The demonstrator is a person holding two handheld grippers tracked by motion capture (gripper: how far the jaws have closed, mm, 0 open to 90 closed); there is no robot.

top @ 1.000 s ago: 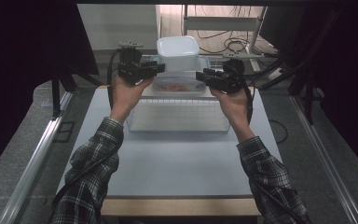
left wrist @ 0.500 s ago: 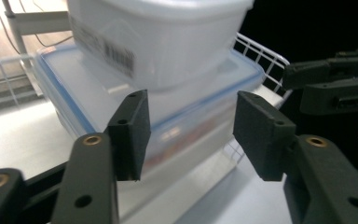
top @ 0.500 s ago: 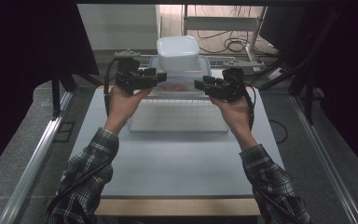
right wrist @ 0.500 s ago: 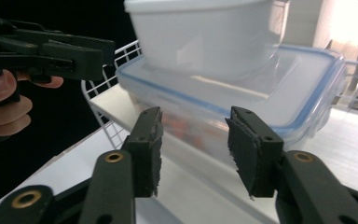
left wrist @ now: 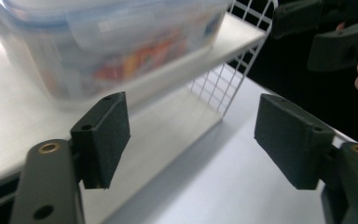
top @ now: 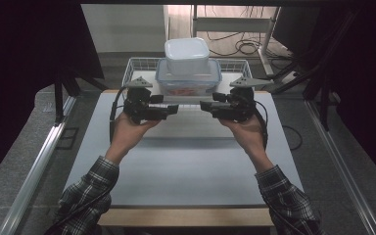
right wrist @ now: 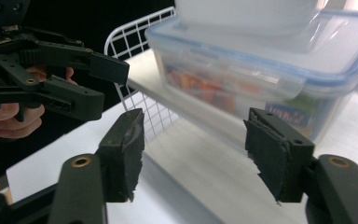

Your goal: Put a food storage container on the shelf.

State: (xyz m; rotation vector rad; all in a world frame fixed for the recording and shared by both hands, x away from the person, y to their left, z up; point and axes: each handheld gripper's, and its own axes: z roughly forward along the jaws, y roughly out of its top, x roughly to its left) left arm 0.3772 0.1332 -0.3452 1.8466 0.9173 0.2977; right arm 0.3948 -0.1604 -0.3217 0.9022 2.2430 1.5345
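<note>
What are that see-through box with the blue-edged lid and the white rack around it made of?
The see-through box looks like clear, glossy plastic: colourful contents show through its walls, and its lid has a blue rim. The white rack seems to be thin wire in a white coating, judging by its open grid; what lies under the coating is unclear.

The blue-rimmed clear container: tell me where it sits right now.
In the high view the blue-rimmed clear container sits at the table's far middle on the white wire rack, beneath a white tub, just beyond both grippers.
</note>
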